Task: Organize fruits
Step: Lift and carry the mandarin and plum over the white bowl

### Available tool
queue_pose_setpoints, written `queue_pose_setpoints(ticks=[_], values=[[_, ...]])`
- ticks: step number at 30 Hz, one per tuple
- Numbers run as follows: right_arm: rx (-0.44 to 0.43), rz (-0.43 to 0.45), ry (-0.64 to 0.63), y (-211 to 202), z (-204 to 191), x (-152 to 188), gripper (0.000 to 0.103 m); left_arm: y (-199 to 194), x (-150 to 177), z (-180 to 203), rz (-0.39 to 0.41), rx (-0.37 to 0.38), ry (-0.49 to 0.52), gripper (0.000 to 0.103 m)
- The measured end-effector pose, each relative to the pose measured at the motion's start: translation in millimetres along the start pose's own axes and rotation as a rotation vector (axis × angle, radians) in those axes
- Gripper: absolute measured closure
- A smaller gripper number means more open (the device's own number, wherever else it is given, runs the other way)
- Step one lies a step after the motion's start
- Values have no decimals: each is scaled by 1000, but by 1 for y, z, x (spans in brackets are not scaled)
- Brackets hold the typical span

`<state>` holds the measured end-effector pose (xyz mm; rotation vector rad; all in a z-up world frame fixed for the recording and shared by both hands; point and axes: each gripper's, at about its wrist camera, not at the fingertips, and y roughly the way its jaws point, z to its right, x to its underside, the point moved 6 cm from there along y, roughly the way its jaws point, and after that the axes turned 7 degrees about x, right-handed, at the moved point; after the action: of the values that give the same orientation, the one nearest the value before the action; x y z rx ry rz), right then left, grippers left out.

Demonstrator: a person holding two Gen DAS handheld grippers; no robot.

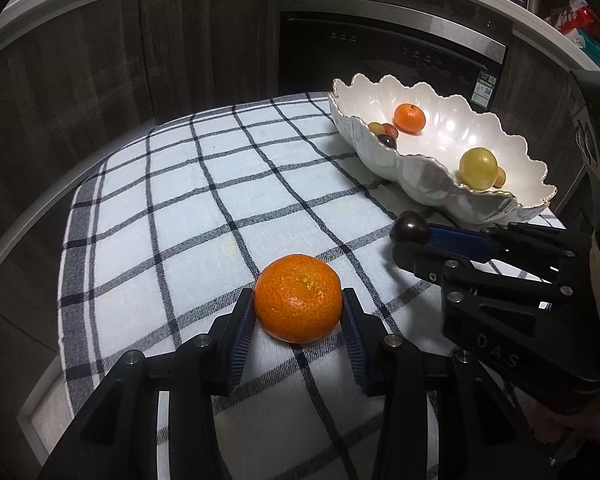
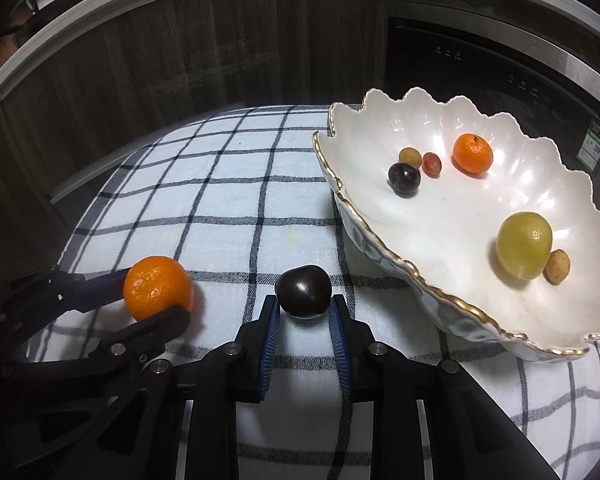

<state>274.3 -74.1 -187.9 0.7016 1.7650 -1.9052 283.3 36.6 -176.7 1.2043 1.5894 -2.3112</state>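
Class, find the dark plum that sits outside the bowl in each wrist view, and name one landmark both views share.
Left wrist view: dark plum at right of centre, at the tips of the right gripper.
Right wrist view: dark plum low centre, between that gripper's pads.
Shared landmark: white scalloped bowl.

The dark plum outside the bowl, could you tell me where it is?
The dark plum sits between the right gripper pads on the checked cloth, left of the bowl.

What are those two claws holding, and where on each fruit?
Left gripper clamps the mandarin by its sides; right gripper pinches the dark plum by its sides.
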Motion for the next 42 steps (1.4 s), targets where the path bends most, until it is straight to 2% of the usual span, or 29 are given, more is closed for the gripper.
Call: queue_pose_setpoints(ticks=[28, 42], values=[[-15, 115, 33, -77, 37, -13, 76, -55, -29, 46, 111, -64, -41, 61], [-2, 152, 89, -104, 74, -22, 76, -59, -53, 77, 128, -83, -52, 61]])
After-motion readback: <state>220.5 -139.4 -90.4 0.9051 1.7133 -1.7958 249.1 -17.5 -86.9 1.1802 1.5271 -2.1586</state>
